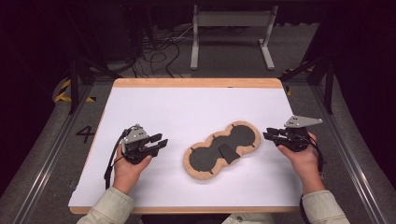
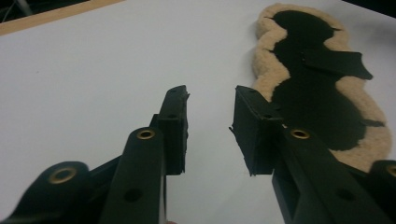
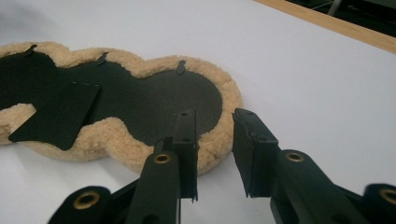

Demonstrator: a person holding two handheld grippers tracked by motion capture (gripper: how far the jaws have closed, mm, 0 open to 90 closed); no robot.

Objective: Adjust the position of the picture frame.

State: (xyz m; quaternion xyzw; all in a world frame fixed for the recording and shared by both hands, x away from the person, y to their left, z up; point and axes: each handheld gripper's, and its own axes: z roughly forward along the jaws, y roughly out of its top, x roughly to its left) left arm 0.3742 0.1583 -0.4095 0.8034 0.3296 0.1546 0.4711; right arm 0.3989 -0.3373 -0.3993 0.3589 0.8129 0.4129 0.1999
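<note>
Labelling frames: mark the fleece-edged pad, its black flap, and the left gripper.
Tan fleece-edged, peanut-shaped black pad (image 1: 201,158): high view, black face of near lobe.
Black flap (image 1: 228,152): high view, flap's middle.
Left gripper (image 1: 162,140): high view, between the fingertips.

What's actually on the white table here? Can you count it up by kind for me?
Fleecy tan pad with black face: 1
Hand-held grippers: 2, the left gripper and the right gripper, both open and holding nothing
Total: 3
</note>
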